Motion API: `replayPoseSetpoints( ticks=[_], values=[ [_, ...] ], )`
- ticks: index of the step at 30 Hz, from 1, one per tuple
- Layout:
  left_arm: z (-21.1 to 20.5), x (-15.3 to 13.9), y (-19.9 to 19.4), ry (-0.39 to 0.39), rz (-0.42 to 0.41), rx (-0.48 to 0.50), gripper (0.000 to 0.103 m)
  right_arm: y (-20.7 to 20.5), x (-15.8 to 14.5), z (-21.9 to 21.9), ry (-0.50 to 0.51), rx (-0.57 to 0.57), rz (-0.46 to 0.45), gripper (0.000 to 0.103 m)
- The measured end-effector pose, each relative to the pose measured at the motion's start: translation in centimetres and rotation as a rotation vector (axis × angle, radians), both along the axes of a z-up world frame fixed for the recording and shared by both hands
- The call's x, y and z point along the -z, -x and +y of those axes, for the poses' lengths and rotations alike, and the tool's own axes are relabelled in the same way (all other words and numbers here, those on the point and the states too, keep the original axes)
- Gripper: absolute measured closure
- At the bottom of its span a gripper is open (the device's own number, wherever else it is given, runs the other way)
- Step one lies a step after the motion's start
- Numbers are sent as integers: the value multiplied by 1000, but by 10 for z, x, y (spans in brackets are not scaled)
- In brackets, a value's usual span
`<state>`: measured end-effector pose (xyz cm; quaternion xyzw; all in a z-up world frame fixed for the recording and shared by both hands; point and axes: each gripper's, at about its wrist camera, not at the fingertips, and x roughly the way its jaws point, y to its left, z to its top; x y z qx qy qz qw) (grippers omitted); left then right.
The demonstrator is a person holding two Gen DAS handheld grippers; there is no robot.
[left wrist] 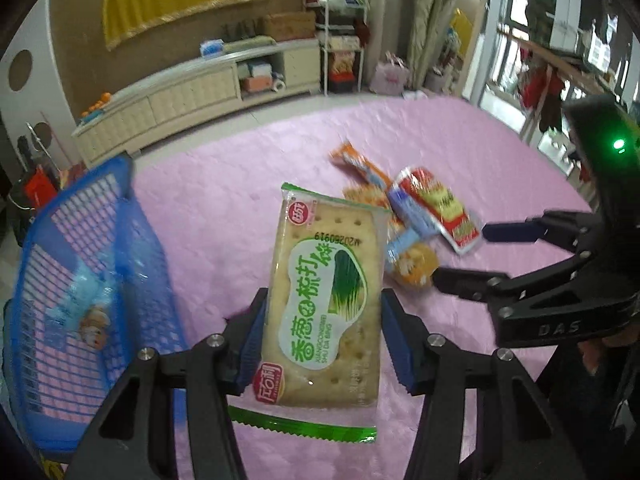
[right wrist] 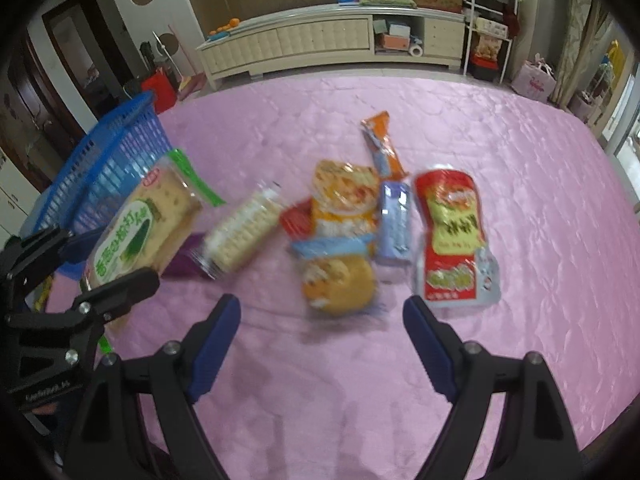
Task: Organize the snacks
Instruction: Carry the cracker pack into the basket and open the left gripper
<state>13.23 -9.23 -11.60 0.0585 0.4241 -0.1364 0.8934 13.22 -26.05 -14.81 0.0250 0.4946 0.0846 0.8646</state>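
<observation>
My left gripper (left wrist: 322, 338) is shut on a green-and-white soda cracker pack (left wrist: 326, 300), held above the pink cloth; it also shows in the right wrist view (right wrist: 140, 232), beside the blue basket (right wrist: 116, 160). The basket (left wrist: 80, 280) stands at the left and holds a light blue snack pack (left wrist: 88, 312). My right gripper (right wrist: 322, 344) is open and empty, just short of a round yellow cake pack (right wrist: 340, 276). Behind that lie a yellow pack (right wrist: 346, 200), a red pouch (right wrist: 452, 236), a blue bar (right wrist: 394, 220), an orange bar (right wrist: 382, 144) and a clear cracker sleeve (right wrist: 240, 236).
A pink quilted cloth (right wrist: 500, 160) covers the table. A small purple pack (right wrist: 184, 260) lies by the cracker sleeve. Beyond the table stand a long cream cabinet (right wrist: 320, 40) and a white shelf rack (right wrist: 488, 20). A window and drying rack are at the right.
</observation>
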Motion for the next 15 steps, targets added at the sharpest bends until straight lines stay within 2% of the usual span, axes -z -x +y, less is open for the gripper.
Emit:
replayPoseSetpoints(
  ticks=[4, 8, 15],
  values=[
    [18, -33, 6, 22, -73, -36, 51, -14, -8, 17, -16, -4, 9, 17],
    [45, -61, 12, 37, -131, -84, 51, -29, -3, 33, -31, -6, 43, 17],
    [99, -74, 9, 28, -151, -197, 51, -56, 22, 56, -109, 45, 137, 17]
  ],
)
